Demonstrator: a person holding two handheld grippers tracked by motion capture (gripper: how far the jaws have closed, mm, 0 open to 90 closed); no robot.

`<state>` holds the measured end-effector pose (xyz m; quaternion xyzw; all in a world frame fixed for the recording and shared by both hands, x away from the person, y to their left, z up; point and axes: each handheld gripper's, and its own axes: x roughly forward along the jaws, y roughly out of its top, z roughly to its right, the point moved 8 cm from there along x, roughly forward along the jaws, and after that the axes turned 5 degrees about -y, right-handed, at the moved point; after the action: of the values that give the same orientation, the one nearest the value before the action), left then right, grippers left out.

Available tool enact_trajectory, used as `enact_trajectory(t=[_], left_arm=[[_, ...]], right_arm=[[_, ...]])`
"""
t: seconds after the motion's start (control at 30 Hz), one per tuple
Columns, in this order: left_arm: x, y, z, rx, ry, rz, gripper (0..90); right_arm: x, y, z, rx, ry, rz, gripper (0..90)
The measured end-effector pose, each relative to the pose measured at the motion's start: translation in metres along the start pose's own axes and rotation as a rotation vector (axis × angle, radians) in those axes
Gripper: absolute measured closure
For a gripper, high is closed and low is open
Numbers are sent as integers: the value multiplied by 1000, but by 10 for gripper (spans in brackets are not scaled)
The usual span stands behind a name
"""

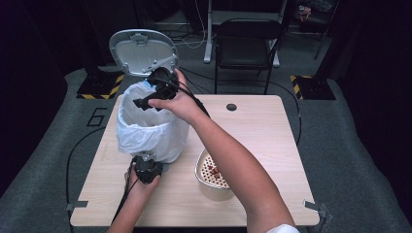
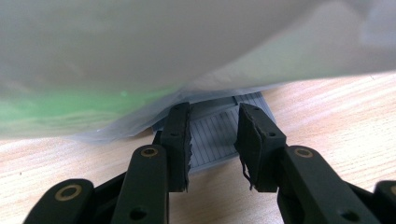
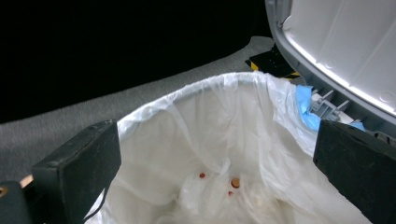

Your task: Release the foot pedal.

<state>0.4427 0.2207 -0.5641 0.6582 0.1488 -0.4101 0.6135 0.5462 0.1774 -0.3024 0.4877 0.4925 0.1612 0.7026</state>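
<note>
1. On the wooden table [image 1: 272,141] a metal strainer bowl [image 1: 214,180] stands just to the right of the pedal bin [image 1: 153,133], under the person's right forearm; a black folding chair [image 1: 245,43] stands on the floor beyond the table's far edge.
2. The bin's grey lid [image 1: 142,51] stands raised at the back, and the right hand is just in front of it.
3. The right gripper [image 1: 154,99] hangs over the bin's mouth with its jaws spread wide, gripping nothing.
4. The left gripper [image 2: 215,140] sits at the bin's foot, its jaws partly open on either side of the ribbed grey pedal [image 2: 219,133]; whether they actually touch it is hard to tell, as the liner's overhang blurs the view.
5. The bin is lined with a white bag [image 3: 224,135], and a few small reddish bits [image 3: 235,183] lie at its bottom.
6. The strainer bowl holds some reddish scraps [image 1: 212,171].
</note>
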Motion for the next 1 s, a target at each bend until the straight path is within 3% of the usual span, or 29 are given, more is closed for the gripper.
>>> enact_trajectory(t=[0.07,0.2,0.23,0.3,0.33,0.43,0.57,0.67,0.77,0.83,0.87,0.9,0.93,1.0], left_arm=[[2,2,1,-11,-4,25,649],[2,2,1,-9,-5,23,648],[1,1,2,-26,-1,17,649],[1,1,1,-11,-9,-2,648],[2,2,2,-28,-11,10,648],[1,2,1,3,-24,-16,647],[1,2,1,-4,-19,-6,647],[1,2,2,-22,-12,7,647],[0,1,0,1,-14,-7,647],[3,3,0,-11,-21,31,645],[0,1,-1,11,-36,0,640],[0,2,-4,31,-37,11,632],[1,2,-3,13,-51,34,610],[-3,-2,-3,14,-80,4,556]], right_arm=[[-1,-2,0,-18,-9,-12,12],[-7,-4,0,-18,-9,-16,49],[-9,-4,1,-22,-7,-15,59],[-14,-7,1,-11,4,-19,105],[-17,-8,1,-4,11,-18,141],[-28,-14,2,-8,21,-30,153],[-43,-25,7,-26,14,-55,176],[-55,-36,17,-16,-4,-82,185],[-70,-44,30,2,-26,-70,186],[-79,-48,39,21,-44,-55,189],[-84,-51,44,28,-52,-51,189],[-88,-54,48,29,-64,-44,190],[-92,-57,52,38,-71,-39,192],[-99,-64,60,50,-82,-35,192]])
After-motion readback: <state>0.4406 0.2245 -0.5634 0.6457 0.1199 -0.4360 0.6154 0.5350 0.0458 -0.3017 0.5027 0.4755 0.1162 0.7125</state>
